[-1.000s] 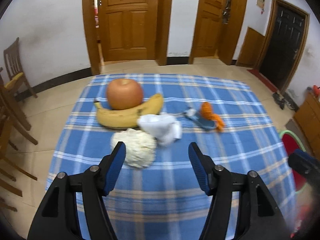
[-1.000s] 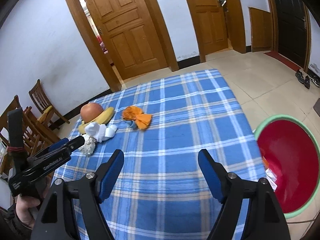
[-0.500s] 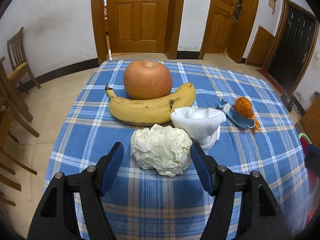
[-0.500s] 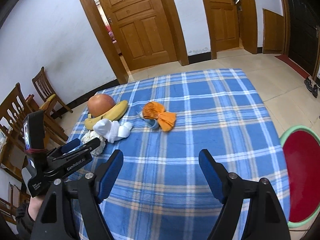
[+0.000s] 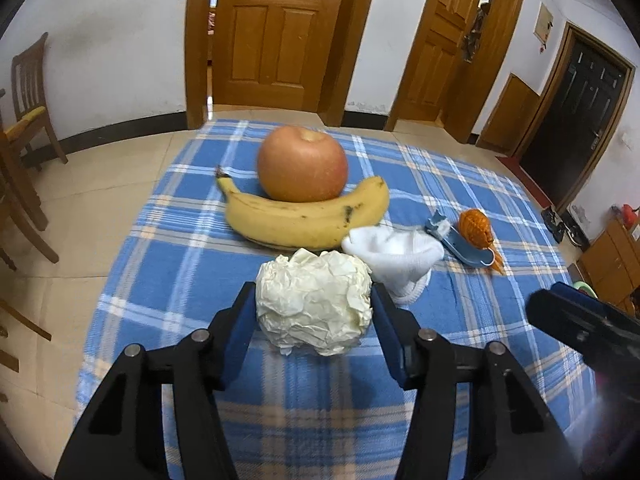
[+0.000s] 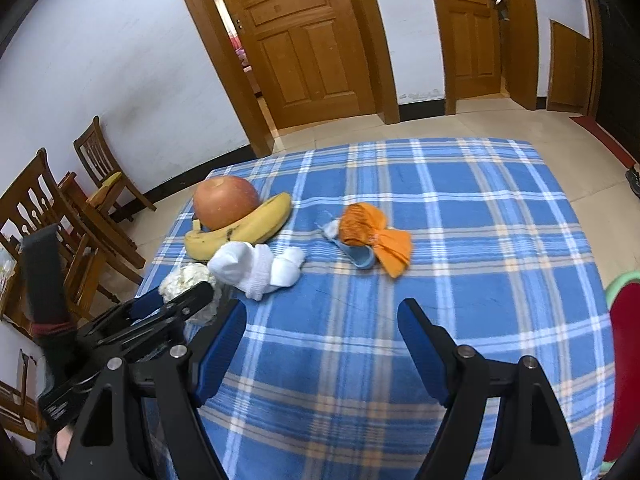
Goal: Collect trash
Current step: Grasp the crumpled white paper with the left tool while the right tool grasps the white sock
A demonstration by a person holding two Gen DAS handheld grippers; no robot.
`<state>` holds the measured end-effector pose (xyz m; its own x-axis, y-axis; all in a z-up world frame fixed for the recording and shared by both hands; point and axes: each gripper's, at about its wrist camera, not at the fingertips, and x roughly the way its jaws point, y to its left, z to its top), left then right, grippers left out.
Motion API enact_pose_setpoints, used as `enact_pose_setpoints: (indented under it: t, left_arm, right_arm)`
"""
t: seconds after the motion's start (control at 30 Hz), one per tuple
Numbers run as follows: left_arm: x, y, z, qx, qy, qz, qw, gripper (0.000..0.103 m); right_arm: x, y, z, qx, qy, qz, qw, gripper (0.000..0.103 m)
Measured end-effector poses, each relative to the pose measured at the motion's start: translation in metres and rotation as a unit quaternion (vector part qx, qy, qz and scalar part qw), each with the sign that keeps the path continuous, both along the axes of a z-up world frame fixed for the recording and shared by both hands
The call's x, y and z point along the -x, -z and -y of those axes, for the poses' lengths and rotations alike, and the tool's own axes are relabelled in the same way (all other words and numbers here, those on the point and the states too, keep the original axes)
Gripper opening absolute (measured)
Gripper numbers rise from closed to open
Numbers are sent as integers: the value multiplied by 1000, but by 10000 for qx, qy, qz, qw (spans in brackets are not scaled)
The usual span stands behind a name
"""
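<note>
While the left gripper (image 5: 314, 320) is closing its blue-padded jaws around the crumpled ball of off-white paper (image 5: 314, 302), we are seeing both pads right at the ball's sides; whether they are pressing it yet, we cannot tell. The ball is sitting on the blue-and-white checked tablecloth (image 5: 180, 264), not lifted. Just beyond it, a rolled white cotton sock (image 5: 394, 256) is lying against a ripe yellow banana (image 5: 304, 222), and a round red-orange apple (image 5: 302, 164) is resting behind the banana's curve. Further right, a small blue plastic slipper-shaped object (image 5: 460, 246) is holding a bundle of crinkled orange wrapping (image 5: 476, 226).

We are holding the right gripper (image 6: 322, 344) over a bare stretch of cloth, its jaws standing wide apart with nothing between them. At the right edge of its view, a red plastic basin with a green rim (image 6: 626, 344) is sitting beside the table, lower than the cloth; it is probably the place for rubbish.

We are judging the task to be at an early stage: the paper ball is only now being taken, and the orange wrapping is waiting on the table. The fruit and sock probably are not trash.
</note>
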<state>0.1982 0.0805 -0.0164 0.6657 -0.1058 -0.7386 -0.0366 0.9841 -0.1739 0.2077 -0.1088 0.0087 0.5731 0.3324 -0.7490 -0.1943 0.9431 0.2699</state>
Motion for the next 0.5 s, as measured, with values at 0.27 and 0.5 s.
enact_pose_setpoints:
  t: [0.27,0.5]
  left_arm:
    - [11,-5,-25,-72,-364,-10,9993,57]
    - [17,-6,-39,-81,-518,-1,9986,57]
  right_arm:
    - [-13,11,-29,-59,-260,-125,9996,84]
    - [-30,27,-57,-113,-436,-260,9986,84]
